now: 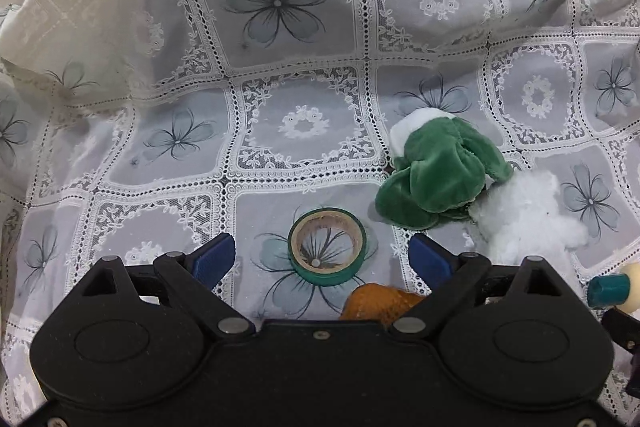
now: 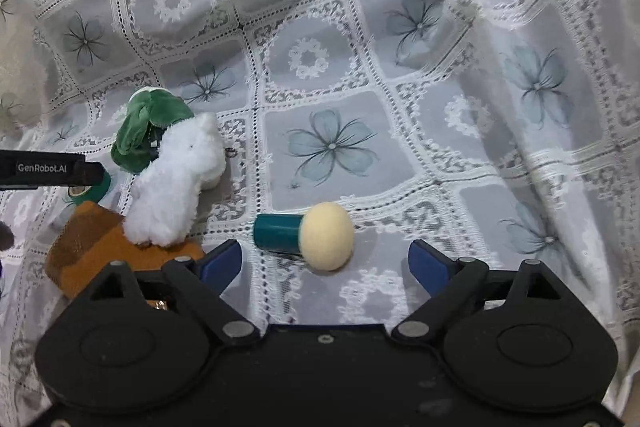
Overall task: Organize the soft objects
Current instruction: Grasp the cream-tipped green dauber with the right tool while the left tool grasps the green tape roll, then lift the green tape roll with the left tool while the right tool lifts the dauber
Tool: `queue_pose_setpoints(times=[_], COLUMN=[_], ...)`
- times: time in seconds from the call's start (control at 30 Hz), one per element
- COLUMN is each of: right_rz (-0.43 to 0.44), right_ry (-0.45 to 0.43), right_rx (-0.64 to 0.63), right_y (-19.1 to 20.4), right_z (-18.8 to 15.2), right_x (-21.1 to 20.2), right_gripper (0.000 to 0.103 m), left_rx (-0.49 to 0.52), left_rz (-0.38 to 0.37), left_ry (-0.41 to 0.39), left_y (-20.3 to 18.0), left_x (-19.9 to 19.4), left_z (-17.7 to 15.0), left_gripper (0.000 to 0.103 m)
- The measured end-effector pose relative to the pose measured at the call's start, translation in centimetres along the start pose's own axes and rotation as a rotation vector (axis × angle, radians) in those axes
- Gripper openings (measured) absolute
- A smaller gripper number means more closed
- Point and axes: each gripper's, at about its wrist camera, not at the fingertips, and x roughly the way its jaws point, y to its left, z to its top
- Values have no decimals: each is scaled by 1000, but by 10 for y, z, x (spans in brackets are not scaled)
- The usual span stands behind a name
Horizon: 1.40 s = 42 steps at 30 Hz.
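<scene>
— Across the whole field, what is laid out?
— A lace floral tablecloth (image 1: 280, 99), on which a white plush toy (image 2: 176, 183) with green ears (image 1: 436, 175) is seen, partly over an orange cloth (image 2: 88, 247).

— And the smaller items?
— The left gripper (image 1: 322, 259) is held wide apart around a green tape roll (image 1: 327, 247), untouched; the right gripper (image 2: 325, 259), fingers spread, is hung over a cream-headed, teal-handled sponge (image 2: 308, 235).
</scene>
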Motion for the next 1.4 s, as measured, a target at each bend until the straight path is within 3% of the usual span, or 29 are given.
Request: queue_pose_setpoints(times=[0.27,0.37,0.47,0.57,0.6,0.73,0.87,1.1,1.4], right_rz=[-33,-42,-50,-33,-25,-19,-18,-21,8], right_ry=[-4,11,-1,0,1,6,2,4,-14], right_rx=[-10,0,-22,-38,-39,-36,-24,3,2], right_y=[11,10,12,14,14,14,9,-3,-9], right_z=[3,4,3,4,4,4,3,3,-12], right_x=[19,26,26,26,24,22,13,-5,-61], right_gripper=[84,80,69,59,59,59,59,59,59], left_rx=[-8,-26,-36,-47,-50,-35,-51,-93,-125], left_rz=[-18,-22,-32,-66,-75,-69,-74,-72,-80], left_ry=[9,17,18,22,26,13,6,-22,-40], left_y=[3,6,9,11,11,13,18,24,19], left_x=[15,21,24,25,26,27,21,-17,-99], left_z=[-4,-3,-3,-5,-5,-7,-6,-10,-41], left_gripper=[91,91,89,80,70,48,47,47,47])
